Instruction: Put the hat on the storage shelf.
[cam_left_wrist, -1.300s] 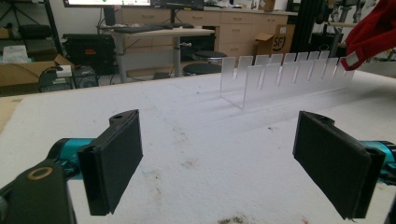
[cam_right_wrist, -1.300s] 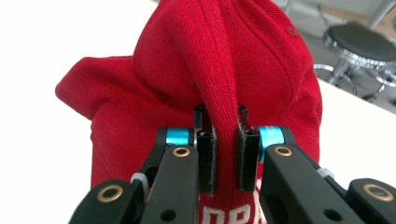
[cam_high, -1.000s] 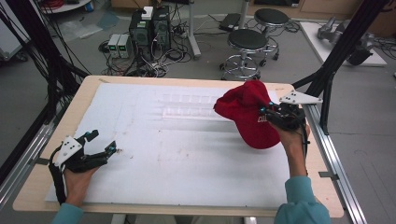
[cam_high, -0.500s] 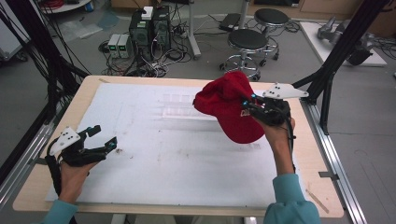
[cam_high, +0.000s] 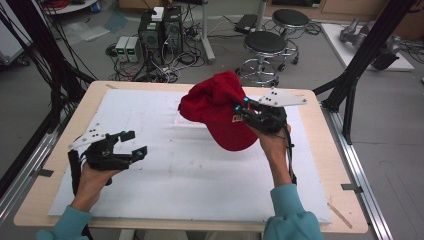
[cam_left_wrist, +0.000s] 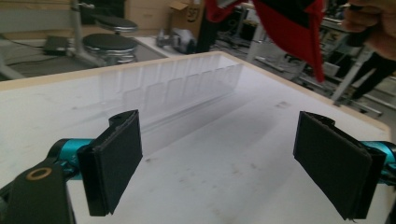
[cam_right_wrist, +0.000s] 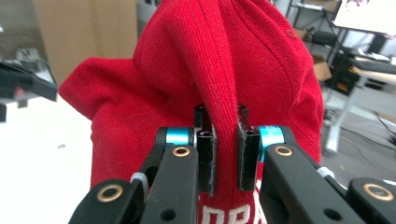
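Right gripper pinching a fold of red cap near table's far right corner, white lettering showing close up, left gripper gaping wide, holding nothing.

Red cap of ribbed matt cloth, smooth white table sheet, pale wood table edge

The white mat lies bare between the two hands, so a gripper could cross it freely. The one thing in the way is the red cap, hanging above the mat's far right part. A low clear rack stands on the far middle.
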